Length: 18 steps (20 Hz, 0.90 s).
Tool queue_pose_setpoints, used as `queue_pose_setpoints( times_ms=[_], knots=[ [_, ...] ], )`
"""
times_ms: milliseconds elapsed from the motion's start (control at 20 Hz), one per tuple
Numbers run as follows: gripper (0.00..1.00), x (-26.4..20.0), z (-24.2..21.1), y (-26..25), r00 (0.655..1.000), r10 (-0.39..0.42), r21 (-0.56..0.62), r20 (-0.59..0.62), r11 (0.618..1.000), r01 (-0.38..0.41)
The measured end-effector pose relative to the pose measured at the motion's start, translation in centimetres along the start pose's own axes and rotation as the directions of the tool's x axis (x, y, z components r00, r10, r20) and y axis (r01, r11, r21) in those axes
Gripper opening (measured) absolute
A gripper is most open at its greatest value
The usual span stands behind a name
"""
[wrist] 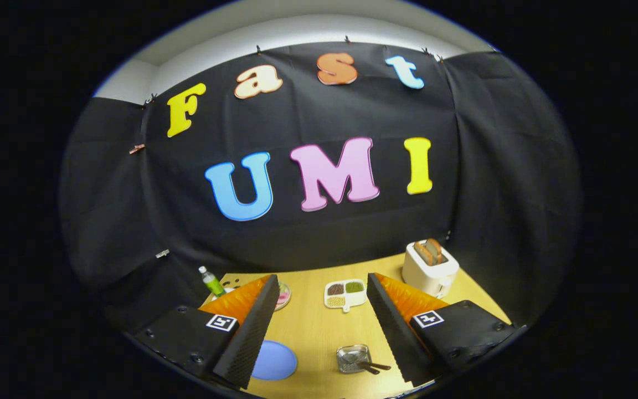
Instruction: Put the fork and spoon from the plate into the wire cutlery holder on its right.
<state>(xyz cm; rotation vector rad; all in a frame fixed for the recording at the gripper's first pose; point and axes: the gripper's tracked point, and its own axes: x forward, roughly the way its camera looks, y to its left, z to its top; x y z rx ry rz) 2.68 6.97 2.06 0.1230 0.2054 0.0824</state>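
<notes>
Wire cutlery holder (353, 358) sat on the wooden table (319, 327), low between the two fingers and nearer the right one. Two dark handles (375, 366) stuck out of it toward 3 o'clock, lying almost flat; whether these were fork and spoon could not be told at this size. Blue plate (273, 361) lay at 9 o'clock from the holder, well apart from it, its left side hidden behind the left finger; its visible face was bare.

Gripper (319, 327) hung above the table with its fingers spread wide, pinching nothing, clear tabletop between them.

Farther out, at 12 o'clock from the holder, a white divided tray (345, 293) held brown, green and pale fillings in separate compartments. At 10 o'clock from that tray, a small dish (283, 295) with pink contents peeked past the left finger's tip. Beyond it, a green bottle (211, 282) with a white cap stood near the table's far left corner. At 2 o'clock from the holder, a white toaster (430, 267) stood with two slices of toast in its slots.
</notes>
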Motion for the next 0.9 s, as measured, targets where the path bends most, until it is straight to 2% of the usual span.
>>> queue_pose_setpoints(
  times_ms=[150,400,500,700,900],
  knots=[
    [0.99,-1.7,1.1,2.2,0.997,0.004,-0.009,0.071,1.0,-0.003],
    [0.99,-3.7,2.3,4.1,0.979,-0.056,-0.052,0.194,0.996,0.067],
    [0.98,-4.2,1.5,4.0,0.977,-0.094,-0.058,0.193,0.993,0.107],
    [0.98,-3.3,-0.8,4.3,0.984,-0.102,-0.051,0.145,0.993,0.111],
    [0.98,-3.3,-0.3,4.4,0.982,-0.061,-0.04,0.177,0.997,0.069]
  ],
)
